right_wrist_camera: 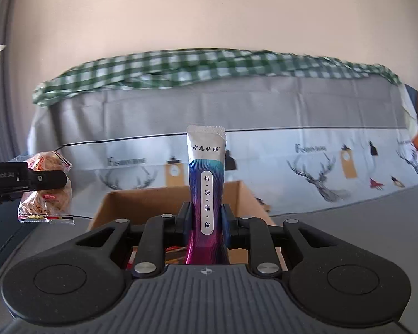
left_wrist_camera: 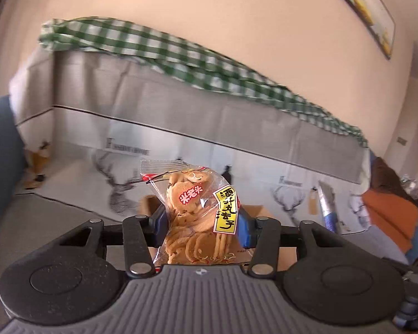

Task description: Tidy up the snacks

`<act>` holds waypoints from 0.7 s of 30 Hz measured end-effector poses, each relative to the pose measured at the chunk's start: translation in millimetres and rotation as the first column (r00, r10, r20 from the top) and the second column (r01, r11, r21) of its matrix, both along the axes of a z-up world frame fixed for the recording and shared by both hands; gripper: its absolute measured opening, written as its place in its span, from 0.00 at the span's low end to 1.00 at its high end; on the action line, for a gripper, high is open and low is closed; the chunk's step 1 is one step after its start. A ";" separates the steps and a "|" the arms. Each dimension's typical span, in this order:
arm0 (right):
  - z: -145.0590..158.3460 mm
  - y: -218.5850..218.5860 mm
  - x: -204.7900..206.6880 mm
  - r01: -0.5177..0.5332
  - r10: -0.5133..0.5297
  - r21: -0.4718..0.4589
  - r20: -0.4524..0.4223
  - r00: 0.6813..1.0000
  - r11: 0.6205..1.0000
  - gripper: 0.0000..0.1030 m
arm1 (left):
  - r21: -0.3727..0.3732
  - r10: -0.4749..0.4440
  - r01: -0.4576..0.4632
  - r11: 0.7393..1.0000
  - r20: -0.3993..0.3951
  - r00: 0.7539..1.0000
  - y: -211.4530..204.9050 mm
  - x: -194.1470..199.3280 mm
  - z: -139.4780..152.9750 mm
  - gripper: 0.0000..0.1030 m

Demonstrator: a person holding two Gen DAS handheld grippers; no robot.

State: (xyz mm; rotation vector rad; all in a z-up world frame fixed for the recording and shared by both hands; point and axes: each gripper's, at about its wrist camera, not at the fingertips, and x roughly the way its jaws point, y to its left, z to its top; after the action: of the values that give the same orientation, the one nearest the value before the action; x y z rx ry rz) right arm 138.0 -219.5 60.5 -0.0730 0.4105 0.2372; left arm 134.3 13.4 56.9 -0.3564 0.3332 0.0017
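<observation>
My left gripper (left_wrist_camera: pixel 202 220) is shut on a clear bag of golden crackers (left_wrist_camera: pixel 193 211) with a red seal and a yellow label; the bag stands up between the blue pads. A tall silver, blue and magenta stick pouch (right_wrist_camera: pixel 206 183) stands upright in my right gripper (right_wrist_camera: pixel 206 220), which is shut on it. An open cardboard box (right_wrist_camera: pixel 238 194) lies just beyond and below the right gripper. The cracker bag (right_wrist_camera: pixel 46 186) and the left gripper's finger (right_wrist_camera: pixel 46 179) show at the left of the right wrist view. The stick pouch (left_wrist_camera: pixel 327 208) appears at the right of the left wrist view.
A sofa covered in grey cloth printed with deer (right_wrist_camera: pixel 315 167) fills the background, with a green checked cloth (right_wrist_camera: pixel 209 64) along its top. An orange cushion (left_wrist_camera: pixel 390 217) lies at the right. Something red shows inside the box (right_wrist_camera: pixel 172 249).
</observation>
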 end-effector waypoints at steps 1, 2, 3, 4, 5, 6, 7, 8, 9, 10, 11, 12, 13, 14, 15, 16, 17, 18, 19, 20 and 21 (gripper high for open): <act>-1.6 -2.0 2.6 0.010 -0.010 -0.003 -0.005 1.000 1.000 0.22 | -0.004 -0.012 0.012 1.000 0.012 1.000 -2.9 5.7 0.0 0.51; -3.6 -4.0 3.6 0.020 -0.020 -0.008 -0.009 1.000 1.000 0.22 | -0.005 -0.032 0.032 0.999 0.030 0.999 -8.5 8.5 1.3 0.52; -5.5 -4.4 6.7 0.033 -0.033 -0.016 -0.014 0.999 0.999 0.24 | -0.004 -0.057 0.057 0.998 0.046 0.997 -14.1 9.1 3.1 0.53; -7.6 -6.1 5.5 0.042 -0.042 -0.022 -0.017 0.999 0.999 0.29 | 0.000 -0.085 0.085 0.996 0.062 0.994 -19.8 10.1 5.0 0.56; -9.6 -6.0 7.6 0.050 -0.051 -0.030 -0.022 0.998 0.998 0.38 | 0.006 -0.115 0.115 0.993 0.071 0.991 -24.4 11.4 6.3 0.72; -12.1 -4.2 11.0 0.054 -0.056 -0.044 -0.037 0.998 0.998 0.72 | 0.015 -0.131 0.130 0.991 0.079 0.988 -28.2 11.9 7.1 0.87; -14.1 -2.2 13.3 0.067 -0.069 -0.060 -0.043 0.997 0.996 0.96 | 0.024 -0.133 0.131 0.991 0.093 0.987 -30.4 10.1 7.4 0.89; -14.1 -0.7 13.9 0.080 -0.083 -0.074 -0.034 0.996 0.994 0.98 | 0.035 -0.131 0.128 0.991 0.104 0.986 -31.5 8.8 7.9 0.90; -13.7 0.2 13.4 0.080 -0.082 -0.083 -0.022 0.996 0.993 0.96 | 0.037 -0.133 0.130 0.991 0.105 0.986 -29.2 7.9 8.3 0.90; -13.3 0.8 13.1 0.070 -0.072 -0.084 -0.020 0.997 0.994 0.96 | 0.037 -0.131 0.128 0.991 0.102 0.986 -27.3 7.7 8.1 0.90; -13.6 1.1 13.8 0.065 -0.068 -0.086 -0.025 0.997 0.994 0.96 | 0.033 -0.123 0.120 0.992 0.098 0.988 -23.6 6.8 7.6 0.90; -14.7 1.5 14.2 0.066 -0.069 -0.092 -0.029 0.997 0.994 0.97 | 0.026 -0.114 0.112 0.993 0.095 0.989 -19.5 6.5 7.3 0.90; -14.6 1.2 14.2 0.069 -0.073 -0.096 -0.030 0.997 0.993 0.97 | 0.015 -0.106 0.105 0.994 0.093 0.990 -15.2 5.8 7.0 0.90; -14.6 0.7 14.0 0.073 -0.076 -0.097 -0.031 0.997 0.993 0.98 | 0.007 -0.097 0.097 0.995 0.089 0.991 -11.4 4.1 6.6 0.91; -14.1 -0.6 13.5 0.076 -0.079 -0.094 -0.032 0.996 0.993 0.99 | 0.007 -0.087 0.086 0.996 0.085 0.993 -8.2 0.7 6.8 0.93; -13.2 -2.4 13.0 0.079 -0.082 -0.087 -0.034 0.996 0.993 0.99 | 0.015 -0.078 0.077 0.997 0.081 0.994 -7.0 -2.3 6.2 0.95; -12.3 -4.3 12.1 0.082 -0.085 -0.079 -0.036 0.996 0.993 0.99 | 0.028 -0.074 0.072 0.997 0.078 0.994 -6.6 -6.0 6.3 0.99; -11.2 -6.3 10.8 0.087 -0.090 -0.069 -0.038 0.995 0.994 0.99 | 0.047 -0.069 0.065 0.997 0.078 0.995 -8.0 -11.0 6.9 0.99; -9.7 -8.7 9.2 0.091 -0.093 -0.056 -0.040 0.995 0.994 0.99 | 0.071 -0.067 0.062 0.996 0.075 0.995 -10.2 -15.5 7.0 0.99; -7.9 -11.4 7.1 0.094 -0.095 -0.042 -0.041 0.995 0.995 0.99 | 0.102 -0.064 0.056 0.993 0.080 0.995 -13.7 -21.5 7.4 0.99; -5.9 -14.9 4.4 0.095 -0.096 -0.023 -0.038 0.995 0.995 0.99 | 0.132 -0.058 0.046 0.990 0.085 0.995 -18.0 -28.2 7.9 0.99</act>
State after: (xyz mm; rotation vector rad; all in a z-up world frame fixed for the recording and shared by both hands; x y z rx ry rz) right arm 142.4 -234.4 54.7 -0.0689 0.4547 0.1403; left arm 106.2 -4.6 64.8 -0.2176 0.2526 -0.0433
